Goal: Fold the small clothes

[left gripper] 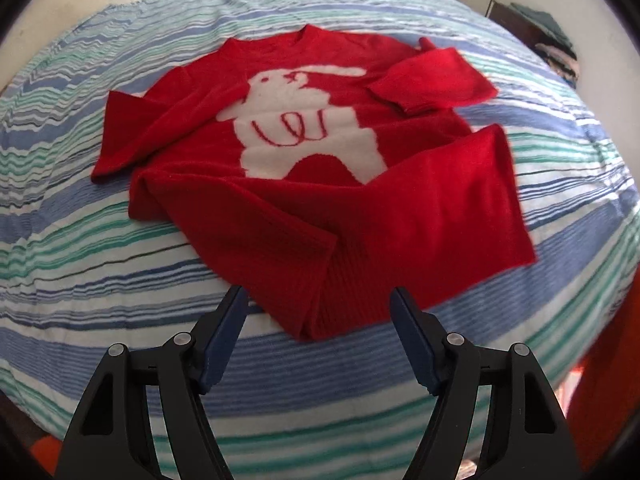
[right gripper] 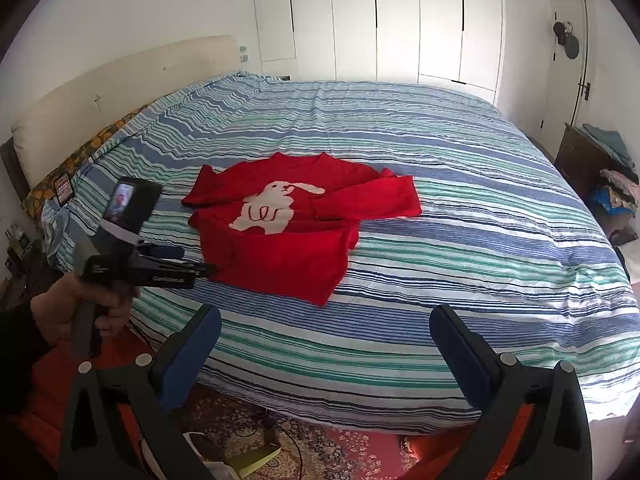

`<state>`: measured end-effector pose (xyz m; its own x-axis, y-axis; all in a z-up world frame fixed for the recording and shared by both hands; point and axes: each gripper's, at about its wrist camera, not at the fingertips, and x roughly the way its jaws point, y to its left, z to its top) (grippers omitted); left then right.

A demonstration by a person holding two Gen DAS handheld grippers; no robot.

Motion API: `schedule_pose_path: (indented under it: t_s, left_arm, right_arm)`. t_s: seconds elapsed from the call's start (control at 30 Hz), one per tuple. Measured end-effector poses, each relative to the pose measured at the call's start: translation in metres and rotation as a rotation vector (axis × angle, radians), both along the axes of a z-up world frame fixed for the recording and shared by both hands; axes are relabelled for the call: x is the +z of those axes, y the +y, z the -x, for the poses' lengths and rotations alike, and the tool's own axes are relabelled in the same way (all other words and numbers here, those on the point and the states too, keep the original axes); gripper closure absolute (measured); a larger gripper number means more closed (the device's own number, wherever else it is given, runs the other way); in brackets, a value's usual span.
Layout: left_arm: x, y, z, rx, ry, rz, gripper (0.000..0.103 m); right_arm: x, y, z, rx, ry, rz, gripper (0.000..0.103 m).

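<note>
The left gripper (left gripper: 318,300) hangs just over the sweater's (left gripper: 304,168) near hem, fingers apart and empty. The right gripper (right gripper: 326,320), fingers also apart, hovers off the bed (right gripper: 460,184), where the sweater lies mid-cover, hem folded up.

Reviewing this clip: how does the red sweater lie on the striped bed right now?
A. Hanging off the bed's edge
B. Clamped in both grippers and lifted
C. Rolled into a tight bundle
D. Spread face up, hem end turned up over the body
D: the red sweater lies on the bedspread with its white animal design up and its hem end folded over; the left gripper and right gripper are open and empty.
</note>
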<state>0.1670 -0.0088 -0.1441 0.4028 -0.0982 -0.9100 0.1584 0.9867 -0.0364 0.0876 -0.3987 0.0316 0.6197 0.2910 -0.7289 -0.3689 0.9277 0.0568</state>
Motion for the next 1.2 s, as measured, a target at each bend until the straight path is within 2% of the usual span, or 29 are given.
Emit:
schedule_pose_path:
  t_s: [0.07,0.13,0.17,0.23,0.3,0.37,0.47,0.53,0.63,0.7,0.77,0.83,0.97,1.03,1.1,1.13,1.17,1.2]
  left_arm:
    - [-0.023,0.003,-0.009,0.007,0.050,-0.083,0.030]
    - [-0.039,0.011,-0.015,0.021,0.083,-0.108,0.042]
    - [-0.038,0.014,-0.017,0.034,0.070,-0.094,0.048]
    - [-0.030,0.022,-0.018,0.068,0.039,-0.050,0.086]
    - [-0.017,0.029,-0.012,0.105,0.008,0.031,0.090]
    - [-0.005,0.042,-0.003,0.140,-0.016,0.098,0.092]
    - [0.015,0.068,0.020,0.189,-0.038,0.177,0.092]
    - [0.027,0.082,0.035,0.213,-0.049,0.221,0.092]
    - [0.037,0.097,0.062,0.237,-0.049,0.285,0.092]
    - [0.033,0.096,0.068,0.229,-0.042,0.282,0.092]
    - [0.026,0.094,0.069,0.218,-0.040,0.270,0.091]
    - [0.016,0.096,0.070,0.230,-0.027,0.286,0.090]
    - [0.001,0.111,0.067,0.284,0.002,0.343,0.083]
    - [-0.002,0.121,0.066,0.320,0.000,0.402,0.074]
    - [-0.003,0.130,0.065,0.365,-0.013,0.438,0.074]
    - [-0.004,0.133,0.065,0.379,-0.015,0.452,0.075]
    - [-0.004,0.135,0.065,0.388,-0.015,0.459,0.080]
    - [-0.005,0.137,0.065,0.399,-0.014,0.460,0.091]
  right_arm:
    - [-0.004,-0.002,-0.002,-0.006,0.012,-0.007,0.000]
    - [-0.009,-0.004,-0.006,-0.008,0.021,-0.005,0.000]
    - [-0.011,-0.004,-0.008,-0.008,0.022,-0.001,0.000]
    - [-0.016,-0.005,-0.016,-0.002,0.020,0.006,0.000]
    - [-0.028,-0.003,-0.029,0.030,0.027,-0.005,0.000]
    - [-0.049,0.001,-0.047,0.071,0.053,-0.034,0.000]
    - [-0.097,0.015,-0.085,0.141,0.161,-0.108,0.001]
    - [-0.130,0.025,-0.109,0.161,0.231,-0.141,0.015]
    - [-0.172,0.028,-0.141,0.101,0.338,-0.223,0.026]
    - [-0.193,0.024,-0.156,0.041,0.427,-0.361,0.029]
    - [-0.202,0.018,-0.161,0.011,0.479,-0.517,0.030]
    - [-0.205,0.018,-0.160,0.013,0.531,-0.615,0.030]
    - [-0.202,0.030,-0.148,0.048,0.573,-0.583,0.030]
    - [-0.205,0.040,-0.142,0.092,0.593,-0.565,0.030]
    - [-0.207,0.048,-0.141,0.117,0.586,-0.551,0.030]
    - [-0.208,0.050,-0.141,0.127,0.582,-0.557,0.039]
    - [-0.210,0.051,-0.140,0.136,0.588,-0.565,0.054]
    - [-0.211,0.051,-0.141,0.129,0.595,-0.553,0.094]
